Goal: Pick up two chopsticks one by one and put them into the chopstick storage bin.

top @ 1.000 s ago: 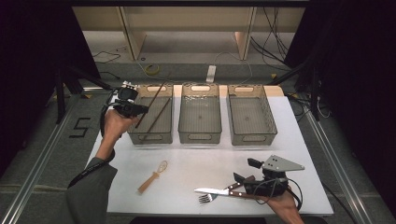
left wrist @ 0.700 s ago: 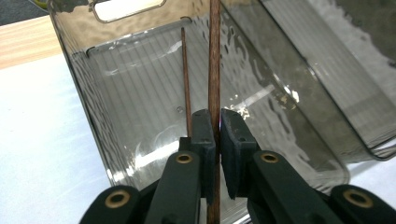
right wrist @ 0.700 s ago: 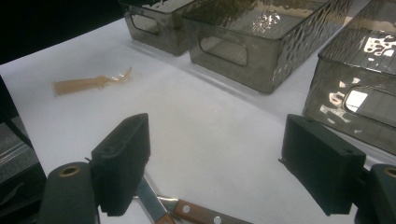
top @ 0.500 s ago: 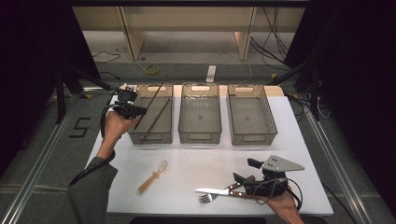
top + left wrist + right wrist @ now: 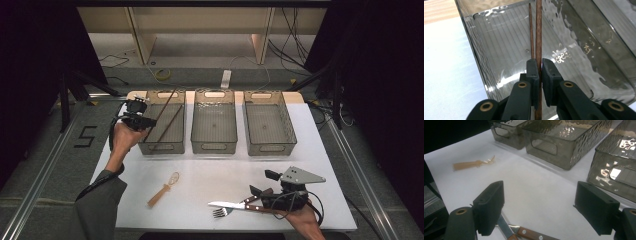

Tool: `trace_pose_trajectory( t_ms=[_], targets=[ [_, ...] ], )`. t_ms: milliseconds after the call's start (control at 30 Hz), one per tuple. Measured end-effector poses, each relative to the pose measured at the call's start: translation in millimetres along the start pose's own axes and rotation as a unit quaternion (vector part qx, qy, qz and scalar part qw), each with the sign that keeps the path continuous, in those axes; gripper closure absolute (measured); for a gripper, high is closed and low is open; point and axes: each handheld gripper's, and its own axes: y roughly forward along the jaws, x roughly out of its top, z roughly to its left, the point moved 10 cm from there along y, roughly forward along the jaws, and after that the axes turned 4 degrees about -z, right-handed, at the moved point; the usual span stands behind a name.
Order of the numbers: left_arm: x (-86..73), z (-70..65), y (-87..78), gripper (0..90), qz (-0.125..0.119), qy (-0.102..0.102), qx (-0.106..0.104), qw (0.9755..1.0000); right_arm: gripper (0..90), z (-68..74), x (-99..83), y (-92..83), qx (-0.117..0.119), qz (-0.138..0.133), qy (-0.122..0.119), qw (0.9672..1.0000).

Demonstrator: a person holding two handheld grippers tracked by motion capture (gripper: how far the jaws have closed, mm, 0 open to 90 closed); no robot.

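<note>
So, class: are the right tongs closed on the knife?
No: the right tongs stand wide open above the knife.

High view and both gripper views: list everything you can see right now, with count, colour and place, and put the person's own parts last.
bins: 3, smoky clear plastic, in a row across the far half of the table.
chopsticks: 2, dark brown wood, in the left bin; one clamped by the left gripper, the other lying in the bin beside it.
small whisk: 1, tan handle with wire head, on the table near the front, left of centre.
knife: 1, steel blade with brown riveted handle, at the front, by the right gripper.
fork: 1, silver, just in front of the knife.
table: 1, white top.
left gripper: 1, black, jaws shut on a chopstick at the left bin.
right gripper: 1, black, jaws open over the knife.
</note>
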Motion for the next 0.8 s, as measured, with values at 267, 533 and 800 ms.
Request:
trace_pose_trajectory(
  t_ms=[267,533,800],
  targets=[
    [1.7,-3.8,-7.2,67.2,-0.013,-0.027,-0.012,0.9995,24.4,0.0,0.0,0.1,0.0,0.0,0.0,1.0],
    [-4.0,-27.6,-29.2,39.6,-0.023,-0.043,-0.049,0.9976,24.5,0.0,-0.1,0.1,0.0,0.0,0.001,1.0],
    [-14.1,-43.6,-43.6,29.9,-0.027,-0.026,-0.065,0.9972,24.4,1.0,0.3,0.2,0.0,0.001,-0.001,1.0]
  ],
)
